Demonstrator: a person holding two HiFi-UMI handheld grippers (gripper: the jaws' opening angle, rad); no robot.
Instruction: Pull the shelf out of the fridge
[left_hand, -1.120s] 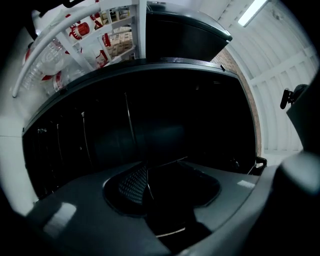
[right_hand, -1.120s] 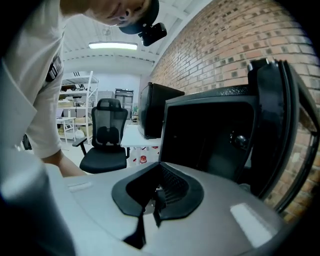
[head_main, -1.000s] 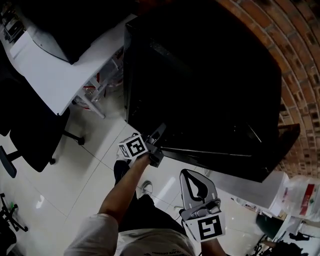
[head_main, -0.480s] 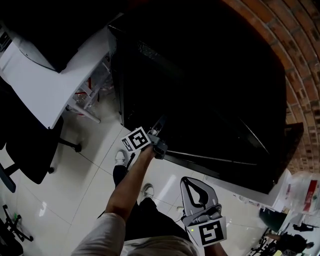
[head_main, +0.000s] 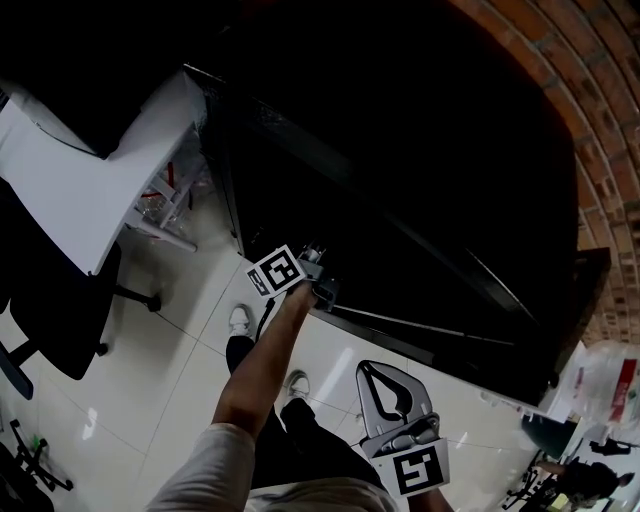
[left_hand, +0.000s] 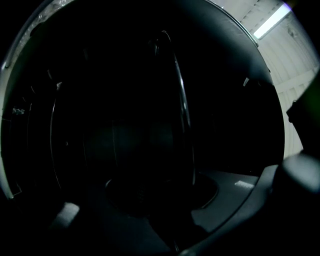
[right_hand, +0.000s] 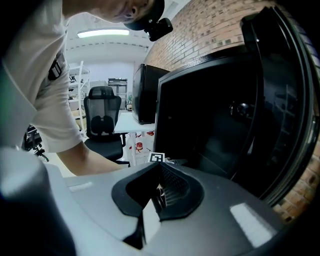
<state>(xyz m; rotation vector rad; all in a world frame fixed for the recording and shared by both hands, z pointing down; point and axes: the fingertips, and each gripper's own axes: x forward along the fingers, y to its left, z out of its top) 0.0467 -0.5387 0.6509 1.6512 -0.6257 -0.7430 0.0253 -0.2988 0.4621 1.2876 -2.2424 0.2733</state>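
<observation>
The black fridge (head_main: 400, 200) stands open, and its inside is almost wholly dark. My left gripper (head_main: 322, 282) reaches in at the lower front edge, the marker cube (head_main: 277, 272) just outside. In the left gripper view a thin wire of the shelf (left_hand: 186, 110) runs down between the jaws of the left gripper (left_hand: 160, 200). The jaws are closing, but darkness hides whether the pads touch the wire. My right gripper (head_main: 375, 372) hangs near my body, away from the fridge, shut and empty. The right gripper (right_hand: 160, 192) faces the fridge (right_hand: 200, 115).
A white desk (head_main: 90, 180) and a black office chair (head_main: 50, 310) stand left of the fridge. A brick wall (head_main: 590, 120) runs behind and to the right. The open fridge door (right_hand: 280, 100) stands at the right. My feet (head_main: 240, 318) are on the glossy white floor.
My left arm has stretched further and carried the left gripper deeper over the fridge's front edge. The right gripper has stayed where it was.
</observation>
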